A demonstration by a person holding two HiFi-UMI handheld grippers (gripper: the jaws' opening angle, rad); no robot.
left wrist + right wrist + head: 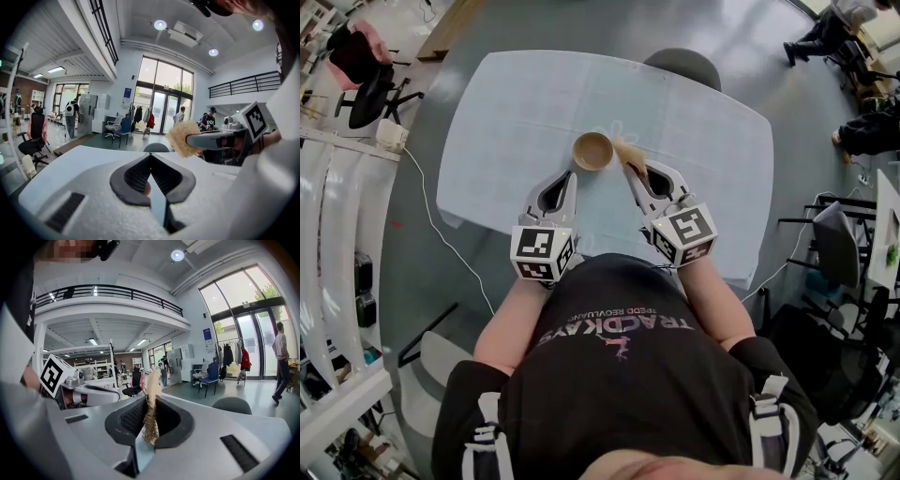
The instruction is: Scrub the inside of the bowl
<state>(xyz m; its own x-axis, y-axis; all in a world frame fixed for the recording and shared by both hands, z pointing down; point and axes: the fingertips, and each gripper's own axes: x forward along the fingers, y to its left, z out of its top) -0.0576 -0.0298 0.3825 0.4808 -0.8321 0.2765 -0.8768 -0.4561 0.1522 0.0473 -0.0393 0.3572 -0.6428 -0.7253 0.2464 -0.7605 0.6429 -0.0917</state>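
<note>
A small round wooden bowl (592, 150) stands on the light blue table (487, 122). My left gripper (573, 174) reaches its near left edge with the jaws shut; a brown sliver of the bowl's rim (147, 188) shows between them, and the rest is hidden below the jaws. My right gripper (635, 175) is shut on a tan fibrous scrubber (627, 154), which sits just right of the bowl, outside it. The left gripper view shows the scrubber (180, 139) sticking out past the right gripper's tips. It stands upright between the jaws (151, 418) in the right gripper view.
A grey chair (682, 64) is tucked in at the table's far side. A white box (391, 134) with a cable lies on the floor at left, near a black chair (367, 89). Desks, chairs and seated people (862, 131) crowd the right.
</note>
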